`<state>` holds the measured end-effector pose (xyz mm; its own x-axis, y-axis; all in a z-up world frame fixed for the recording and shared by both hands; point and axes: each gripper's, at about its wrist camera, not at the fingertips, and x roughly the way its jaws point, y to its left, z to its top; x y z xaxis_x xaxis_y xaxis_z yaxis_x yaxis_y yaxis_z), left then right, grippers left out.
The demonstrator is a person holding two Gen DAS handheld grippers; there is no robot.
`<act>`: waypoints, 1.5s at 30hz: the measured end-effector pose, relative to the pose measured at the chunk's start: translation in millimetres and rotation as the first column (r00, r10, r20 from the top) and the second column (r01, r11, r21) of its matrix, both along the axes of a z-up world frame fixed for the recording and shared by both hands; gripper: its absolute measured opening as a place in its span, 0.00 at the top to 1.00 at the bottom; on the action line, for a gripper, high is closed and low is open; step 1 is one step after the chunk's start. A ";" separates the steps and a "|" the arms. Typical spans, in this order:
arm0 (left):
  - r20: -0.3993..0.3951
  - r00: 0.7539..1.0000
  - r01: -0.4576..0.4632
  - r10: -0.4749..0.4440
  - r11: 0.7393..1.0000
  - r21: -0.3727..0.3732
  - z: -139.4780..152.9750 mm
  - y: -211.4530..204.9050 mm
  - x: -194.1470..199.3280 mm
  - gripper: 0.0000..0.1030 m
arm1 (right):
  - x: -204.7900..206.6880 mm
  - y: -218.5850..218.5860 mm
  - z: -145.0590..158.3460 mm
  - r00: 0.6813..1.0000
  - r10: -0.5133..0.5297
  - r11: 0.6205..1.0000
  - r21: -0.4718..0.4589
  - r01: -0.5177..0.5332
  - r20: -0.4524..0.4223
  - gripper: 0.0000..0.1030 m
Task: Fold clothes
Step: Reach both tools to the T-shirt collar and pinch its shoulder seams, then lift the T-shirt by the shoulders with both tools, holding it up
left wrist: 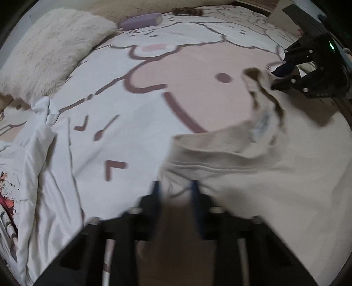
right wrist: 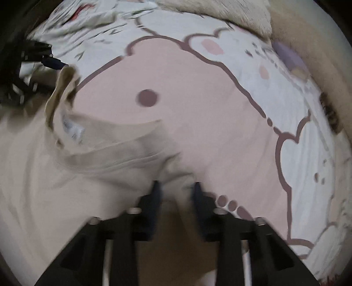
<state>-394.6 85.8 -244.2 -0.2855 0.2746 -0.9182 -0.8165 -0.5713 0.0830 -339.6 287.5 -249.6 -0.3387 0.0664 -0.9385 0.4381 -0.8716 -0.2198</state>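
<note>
A beige shirt (left wrist: 264, 176) lies on the bed, its neck opening and inner label (left wrist: 261, 127) turned up. In the left wrist view my left gripper (left wrist: 175, 187) points down at the shirt's near shoulder, with a bunch of beige cloth pinched between its fingers. My right gripper (left wrist: 278, 77) is at the upper right, clamped on the far shoulder, which is lifted into a peak. In the right wrist view my right gripper (right wrist: 177, 187) holds a fold of the shirt (right wrist: 55, 176), and my left gripper (right wrist: 55, 66) grips the other raised corner at the upper left.
The bed cover (left wrist: 176, 99) is pink and white with a cartoon print. A fluffy cream pillow (left wrist: 50, 50) lies at the upper left and a lilac block (left wrist: 140, 21) behind it. A white printed garment (left wrist: 26, 165) is crumpled at the left edge.
</note>
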 end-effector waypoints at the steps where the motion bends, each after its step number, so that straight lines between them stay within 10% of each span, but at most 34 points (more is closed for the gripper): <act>1: -0.010 1.000 -0.006 0.006 1.000 -0.006 0.8 3.2 5.3 0.94 | 6.3 -5.7 -0.6 1.000 0.007 1.000 0.029 -0.007 -0.024 0.93; 13: -0.338 0.921 -0.203 0.194 0.979 0.010 72.5 22.3 -18.3 0.95 | -10.3 26.1 69.5 0.941 -0.155 0.976 0.098 0.192 -0.300 0.99; 16: -0.490 0.842 -0.252 0.225 0.968 0.011 93.0 29.2 -34.8 0.99 | -40.3 42.1 93.6 0.890 -0.175 0.949 0.169 0.267 -0.422 1.00; 19: -0.459 0.826 -0.325 0.327 0.942 0.087 115.8 20.9 -66.6 0.99 | -68.6 63.1 121.5 0.873 -0.271 0.941 0.078 0.328 -0.405 1.00; 26: -0.265 0.953 -0.149 0.149 0.989 0.019 86.0 20.9 -54.6 0.92 | -57.8 56.8 97.5 0.964 -0.234 0.970 -0.099 0.222 -0.123 0.94; 29: -0.216 0.976 -0.038 0.034 0.999 -0.015 63.7 22.4 -36.3 0.47 | -43.3 47.9 71.1 0.983 -0.165 0.986 -0.048 0.161 -0.085 0.35; 30: -0.203 0.979 -0.004 0.001 1.000 -0.013 57.3 22.0 -30.3 0.41 | -38.7 47.3 66.3 0.985 -0.146 0.989 -0.044 0.142 -0.091 0.29; 37: -0.116 0.993 -0.012 0.003 0.997 -0.071 9.8 24.3 -25.6 0.37 | -28.0 53.5 30.7 0.996 -0.083 0.996 -0.033 0.082 -0.025 0.30; 40: -0.038 0.995 -0.095 0.093 0.995 -0.033 4.4 16.2 -32.1 0.37 | -18.7 46.9 6.2 0.995 -0.059 0.996 -0.063 0.064 0.076 0.54; 42: 0.027 0.990 -0.137 0.136 0.991 0.003 4.0 9.9 -30.9 0.47 | -5.7 36.8 5.0 0.998 -0.046 0.997 -0.055 0.048 0.035 0.79; 45: 0.010 0.991 -0.134 0.134 0.990 0.030 8.7 12.0 -11.9 0.89 | 9.6 24.7 8.6 0.998 -0.055 0.997 -0.049 0.055 -0.003 0.93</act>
<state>-406.6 97.9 -235.4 -0.3142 0.2622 -0.9124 -0.7329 -0.6779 0.0576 -330.0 312.2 -240.9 -0.3397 0.0391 -0.9397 0.3883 -0.9042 -0.1780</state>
